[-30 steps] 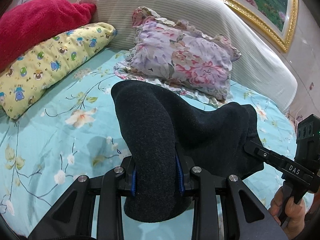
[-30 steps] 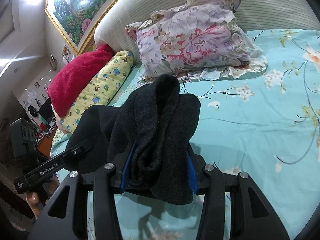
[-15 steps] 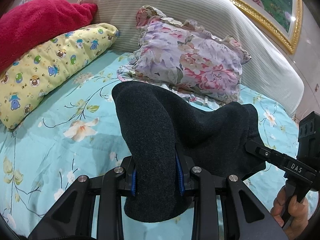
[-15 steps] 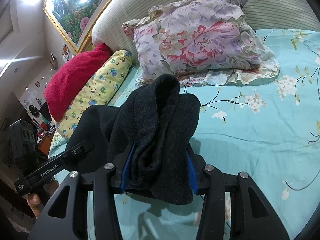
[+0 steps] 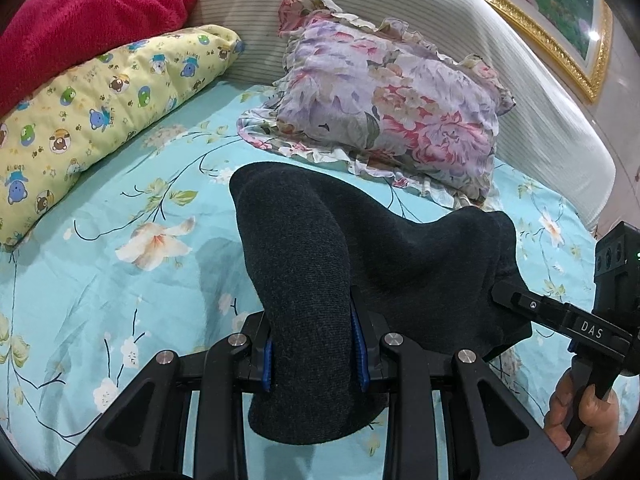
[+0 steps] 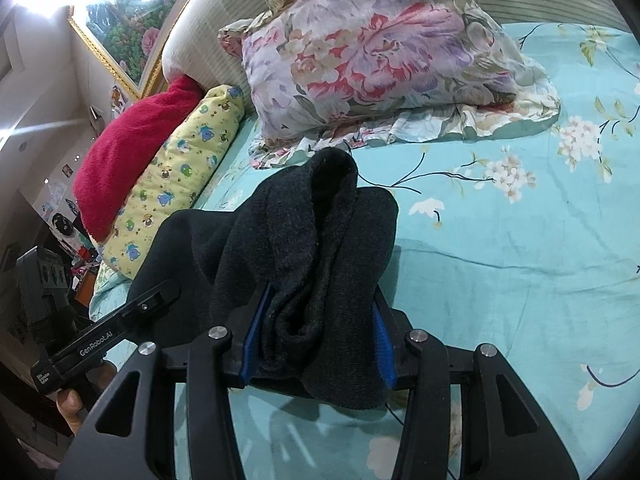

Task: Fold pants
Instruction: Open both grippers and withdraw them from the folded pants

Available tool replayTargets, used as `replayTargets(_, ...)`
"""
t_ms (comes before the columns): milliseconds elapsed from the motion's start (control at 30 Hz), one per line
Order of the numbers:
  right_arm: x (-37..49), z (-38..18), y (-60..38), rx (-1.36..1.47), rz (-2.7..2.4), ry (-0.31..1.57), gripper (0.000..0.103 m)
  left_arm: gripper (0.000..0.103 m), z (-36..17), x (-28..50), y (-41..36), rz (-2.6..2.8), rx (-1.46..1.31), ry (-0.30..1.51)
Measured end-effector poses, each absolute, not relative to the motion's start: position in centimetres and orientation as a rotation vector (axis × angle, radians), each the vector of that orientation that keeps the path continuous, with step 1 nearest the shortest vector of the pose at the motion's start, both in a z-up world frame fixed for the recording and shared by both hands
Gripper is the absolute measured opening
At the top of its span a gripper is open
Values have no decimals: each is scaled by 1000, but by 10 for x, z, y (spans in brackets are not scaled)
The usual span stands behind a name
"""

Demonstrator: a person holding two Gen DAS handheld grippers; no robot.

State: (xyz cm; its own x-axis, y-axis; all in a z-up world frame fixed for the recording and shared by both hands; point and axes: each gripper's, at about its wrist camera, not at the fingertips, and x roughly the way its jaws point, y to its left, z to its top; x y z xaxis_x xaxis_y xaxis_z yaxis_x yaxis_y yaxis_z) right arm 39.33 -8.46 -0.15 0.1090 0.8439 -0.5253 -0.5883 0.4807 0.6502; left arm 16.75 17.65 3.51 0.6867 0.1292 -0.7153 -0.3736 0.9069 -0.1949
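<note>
Dark charcoal pants hang bunched above a turquoise flowered bedsheet. My left gripper is shut on one thick fold of them, blue pads pressing both sides. The same pants fill my right gripper, which is shut on another bunched fold. The cloth spans between the two grippers. In the left wrist view the right gripper's body and the hand holding it show at lower right. The left gripper's body shows at lower left in the right wrist view.
A floral pillow lies ahead against the striped headboard. A yellow cartoon-print pillow and a red blanket lie to the left. The bed's left edge drops to cluttered furniture. Open sheet lies to the right.
Both grippers have carried the pants forward and slightly down toward the floral pillow, which looks larger and nearer. Both grips hold unchanged.
</note>
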Motion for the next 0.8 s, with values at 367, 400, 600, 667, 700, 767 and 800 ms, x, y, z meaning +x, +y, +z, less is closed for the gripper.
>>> replayTargets(367, 398, -15, -89, 240, 1018, 996, 61, 52, 14, 159, 183, 315, -320, 774)
replayTargets(400, 399, -16, -88, 235, 1016, 994, 63, 54, 12, 159, 184, 315, -320, 774)
replayTargets(600, 408, -32, -93, 265, 1025, 1011, 72, 71, 0, 153, 194, 302, -339, 765)
replayTargets(667, 408, -34, -96, 268, 1016, 1002, 76, 72, 2, 151, 194, 303, -337, 762)
replayTargets(700, 409, -34, -99, 272, 1004, 999, 76, 73, 3, 149, 193, 306, -334, 760)
replayTargets(767, 410, -34, -105, 291, 998, 1004, 76, 75, 7, 146, 191, 319, -324, 756)
replayTargets(800, 410, -33, -108, 301, 994, 1001, 76, 75, 8, 144, 190, 328, -315, 756)
